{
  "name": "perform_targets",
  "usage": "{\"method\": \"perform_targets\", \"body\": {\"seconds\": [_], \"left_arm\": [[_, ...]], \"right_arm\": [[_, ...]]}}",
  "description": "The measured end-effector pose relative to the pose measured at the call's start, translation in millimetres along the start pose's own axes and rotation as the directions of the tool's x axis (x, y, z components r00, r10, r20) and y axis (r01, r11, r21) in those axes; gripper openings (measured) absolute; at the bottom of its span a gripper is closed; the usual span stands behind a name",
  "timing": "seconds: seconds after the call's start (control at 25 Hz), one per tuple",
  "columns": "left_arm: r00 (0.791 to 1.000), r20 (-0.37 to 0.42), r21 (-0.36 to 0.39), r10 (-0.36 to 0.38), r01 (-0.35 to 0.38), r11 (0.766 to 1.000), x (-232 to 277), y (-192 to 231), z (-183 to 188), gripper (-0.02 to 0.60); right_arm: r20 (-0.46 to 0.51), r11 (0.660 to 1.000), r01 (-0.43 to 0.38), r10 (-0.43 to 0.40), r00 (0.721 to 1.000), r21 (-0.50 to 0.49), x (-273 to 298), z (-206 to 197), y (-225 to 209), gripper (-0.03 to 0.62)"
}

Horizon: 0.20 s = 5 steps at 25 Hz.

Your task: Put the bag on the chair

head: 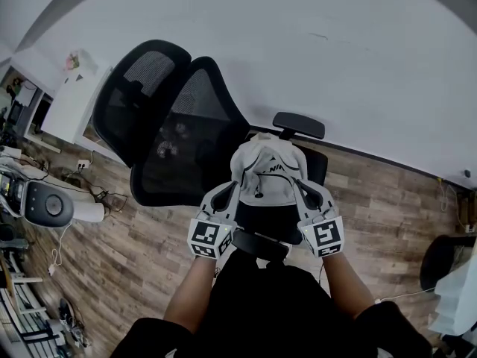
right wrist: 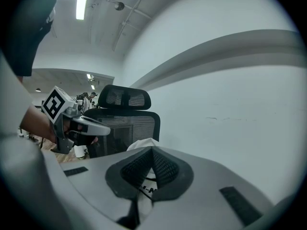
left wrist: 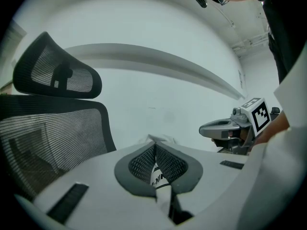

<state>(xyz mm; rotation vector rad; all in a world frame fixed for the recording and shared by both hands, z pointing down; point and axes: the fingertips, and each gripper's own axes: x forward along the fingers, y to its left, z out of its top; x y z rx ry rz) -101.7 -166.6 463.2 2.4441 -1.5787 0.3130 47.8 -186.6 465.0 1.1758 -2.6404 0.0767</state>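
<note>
A light grey bag (head: 267,171) with black print hangs over the seat of a black mesh office chair (head: 179,125). My left gripper (head: 227,191) is shut on the bag's left side and my right gripper (head: 304,189) is shut on its right side. In the left gripper view the left gripper (left wrist: 156,169) pinches a strip of bag fabric (left wrist: 158,177), with the chair's backrest (left wrist: 48,143) to the left. In the right gripper view the right gripper (right wrist: 149,171) is closed on the bag (right wrist: 141,145), and the chair (right wrist: 124,123) stands behind it. The bag hides most of the seat.
The chair's armrests (head: 298,125) flank the bag, the near one (head: 259,245) just below the grippers. A white wall (head: 335,51) runs behind the chair. A white cabinet (head: 71,99) and a device with cables (head: 48,207) stand at the left on the wood floor (head: 387,200).
</note>
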Motion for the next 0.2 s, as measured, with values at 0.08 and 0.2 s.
{"method": "perform_targets", "body": {"seconds": [0.08, 0.2], "left_arm": [[1.000, 0.000, 0.001, 0.000, 0.000, 1.000, 0.1, 0.7, -0.4, 0.022], [1.000, -0.002, 0.002, 0.002, -0.002, 1.000, 0.1, 2.0, -1.0, 0.022]], "right_arm": [[-0.006, 1.000, -0.004, 0.004, 1.000, 0.000, 0.9, -1.4, 0.8, 0.020], [-0.002, 1.000, -0.006, 0.006, 1.000, 0.006, 2.2, -0.5, 1.4, 0.020]]}}
